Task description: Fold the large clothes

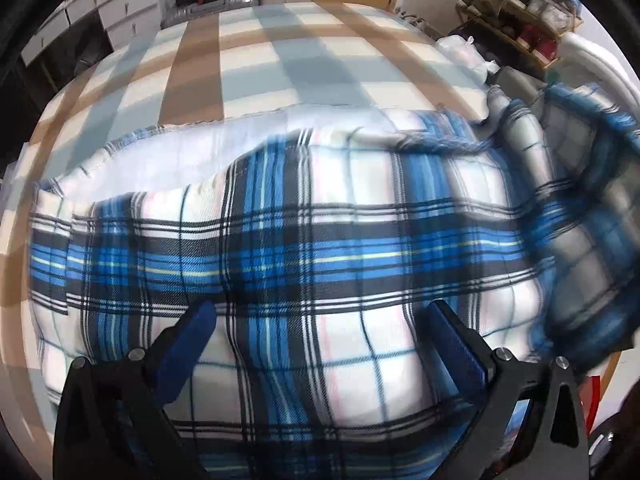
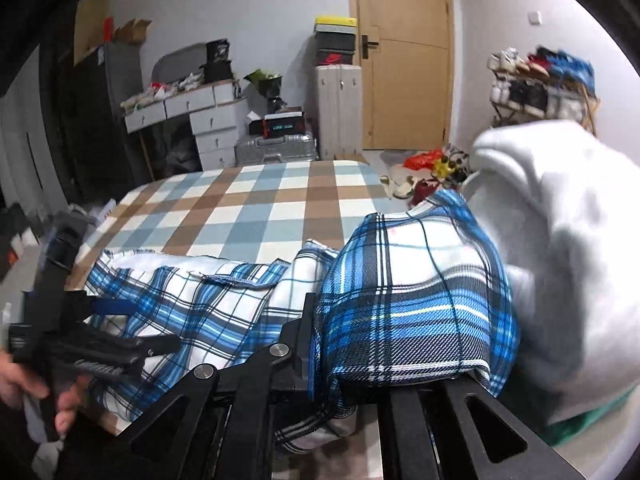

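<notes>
A blue, white and black plaid shirt [image 1: 320,240] lies spread across the checked bed cover [image 1: 280,60]. My left gripper [image 1: 320,320] hovers just above the shirt's middle, open, with its blue pads [image 1: 200,324] wide apart and nothing between them. In the right wrist view my right gripper [image 2: 332,360] is shut on a fold of the plaid shirt [image 2: 400,300], which is lifted and drapes over the fingers, hiding their tips. That raised fold shows blurred at the right of the left wrist view. A hand holds the left gripper [image 2: 154,324] over the shirt's left part.
A bulky white garment [image 2: 560,240] sits on the bed close to the right of the raised fold. Beyond the bed stand a wooden door [image 2: 404,60], suitcases [image 2: 276,148], white drawers [image 2: 212,124] and a shoe rack [image 2: 540,88]. Clutter lies on the floor [image 2: 424,168].
</notes>
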Demonstrator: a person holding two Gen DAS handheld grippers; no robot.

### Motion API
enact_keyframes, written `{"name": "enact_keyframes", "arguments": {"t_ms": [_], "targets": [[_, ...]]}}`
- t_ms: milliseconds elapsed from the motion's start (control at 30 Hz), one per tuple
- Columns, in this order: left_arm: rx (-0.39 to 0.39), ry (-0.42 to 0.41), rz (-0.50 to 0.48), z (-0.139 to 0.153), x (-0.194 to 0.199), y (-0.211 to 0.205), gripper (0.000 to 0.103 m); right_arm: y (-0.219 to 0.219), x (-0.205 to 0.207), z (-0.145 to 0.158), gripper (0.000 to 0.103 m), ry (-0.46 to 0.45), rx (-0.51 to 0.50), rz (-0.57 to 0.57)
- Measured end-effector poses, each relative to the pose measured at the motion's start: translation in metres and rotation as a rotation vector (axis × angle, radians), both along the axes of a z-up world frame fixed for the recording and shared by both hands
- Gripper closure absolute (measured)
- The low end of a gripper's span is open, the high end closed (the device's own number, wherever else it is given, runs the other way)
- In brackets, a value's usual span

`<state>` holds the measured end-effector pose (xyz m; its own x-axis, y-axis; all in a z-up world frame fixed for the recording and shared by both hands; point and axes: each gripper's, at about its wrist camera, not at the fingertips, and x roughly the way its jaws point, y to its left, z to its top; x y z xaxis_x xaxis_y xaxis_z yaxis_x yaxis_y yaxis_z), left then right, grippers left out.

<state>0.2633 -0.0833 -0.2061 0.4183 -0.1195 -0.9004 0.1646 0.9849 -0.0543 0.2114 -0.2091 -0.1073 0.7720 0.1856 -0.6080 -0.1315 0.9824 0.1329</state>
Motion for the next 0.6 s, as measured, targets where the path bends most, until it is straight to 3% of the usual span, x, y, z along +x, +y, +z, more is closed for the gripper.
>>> {"name": "enact_keyframes", "arguments": {"t_ms": [67, 367, 433, 500, 600], "targets": [[0.08, -0.031, -0.004, -0.003, -0.005, -0.013, 0.001, -0.004, -0.004, 0.001, 0.096, -0.022, 0.012, -0.006], [0.082, -0.003, 0.064, -0.004, 0.01, -0.038, 0.001, -0.018, 0.014, 0.04, 0.097, -0.084, -0.063, -0.027], [0.04, -0.012, 0.009, -0.001, 0.009, -0.054, 0.001, -0.017, 0.021, 0.054, 0.097, -0.099, -0.103, -0.022], [-0.029, 0.014, -0.067, 0.0, 0.022, -0.068, 0.001, -0.008, 0.028, 0.071, 0.097, -0.136, -0.207, -0.012], [-0.241, 0.067, -0.089, 0.014, 0.02, -0.051, 0.001, 0.018, 0.037, 0.089, 0.097, -0.154, -0.396, 0.04]]}}
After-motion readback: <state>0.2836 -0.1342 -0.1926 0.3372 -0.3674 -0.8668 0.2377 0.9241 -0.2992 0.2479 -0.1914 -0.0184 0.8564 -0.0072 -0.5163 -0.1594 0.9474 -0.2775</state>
